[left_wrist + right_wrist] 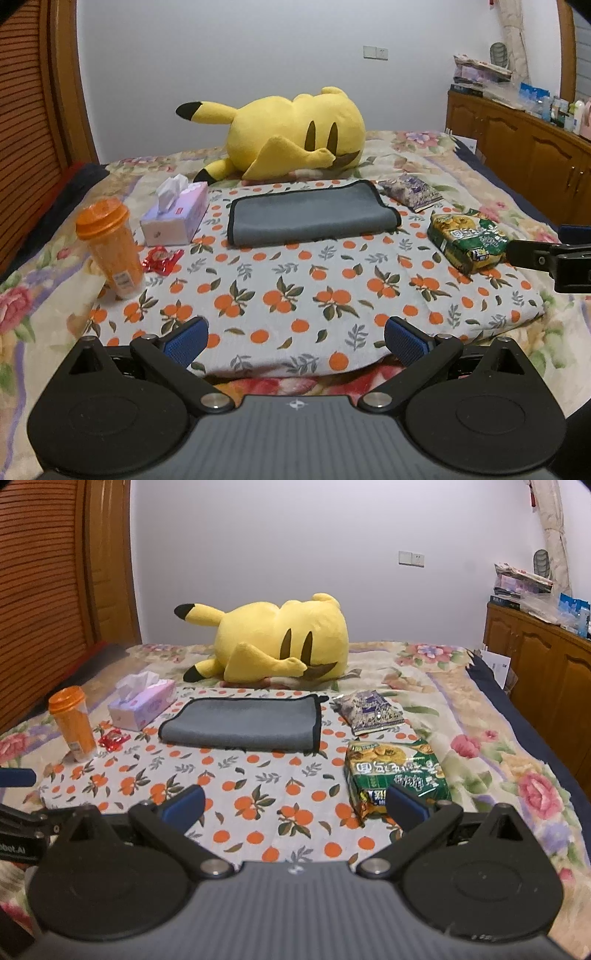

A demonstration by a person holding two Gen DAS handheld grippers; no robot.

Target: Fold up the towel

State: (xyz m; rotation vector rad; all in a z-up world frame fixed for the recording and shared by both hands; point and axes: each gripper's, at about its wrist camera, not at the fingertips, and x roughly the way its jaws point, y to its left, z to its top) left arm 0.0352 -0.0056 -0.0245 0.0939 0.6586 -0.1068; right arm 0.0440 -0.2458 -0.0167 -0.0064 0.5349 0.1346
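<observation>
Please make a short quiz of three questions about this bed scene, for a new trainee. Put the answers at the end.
1. True or false: the left gripper is shut on the grey towel.
2. Which thing lies nearest the towel's left side? A) tissue box B) green snack bag C) orange bottle
3. Fill in: behind the towel, a yellow ______ toy lies on its side.

Key:
1. False. Both the left and the right gripper are open, empty and short of the towel.
2. A.
3. plush.
</observation>
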